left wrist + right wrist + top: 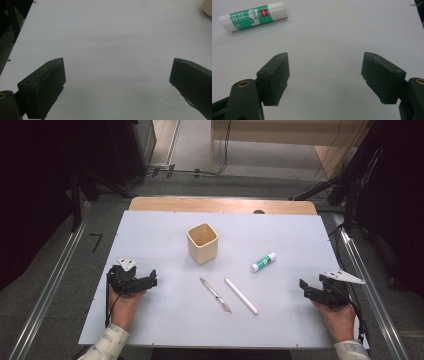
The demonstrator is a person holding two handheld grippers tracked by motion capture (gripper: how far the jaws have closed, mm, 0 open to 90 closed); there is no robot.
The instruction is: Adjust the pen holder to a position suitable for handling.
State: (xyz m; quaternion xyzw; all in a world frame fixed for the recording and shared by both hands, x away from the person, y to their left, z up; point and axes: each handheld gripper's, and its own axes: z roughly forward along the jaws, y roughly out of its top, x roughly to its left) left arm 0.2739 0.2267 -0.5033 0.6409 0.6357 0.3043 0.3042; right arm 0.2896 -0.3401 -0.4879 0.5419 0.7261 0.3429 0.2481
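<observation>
Both hand-held grippers rest on the white surface (pixel 165 227), jaws spread wide with nothing between them — the left hand-held gripper (pixel 150 281) sits well to the left of the cup (pixel 202 243), the right hand-held gripper (pixel 303 287) well to its right. The glue stick (pixel 263 262) lies just right of the cup, nearest the right hand-held gripper — the pen (pixel 216 295) and the white stick (pixel 241 296) lie in front of the cup.

White tabletop (pixel 150 320) on wooden table, bare wood strip (pixel 222 205) along far edge. Grey carpet floor (pixel 65 285) w/ metal rails (pixel 47 292) left & right. Dark equipment stands (pixel 75 195) both sides. Black cables (pixel 200 171) on floor beyond table. Light wood furniture (pixel 280 135) at back. Dim, even light.
</observation>
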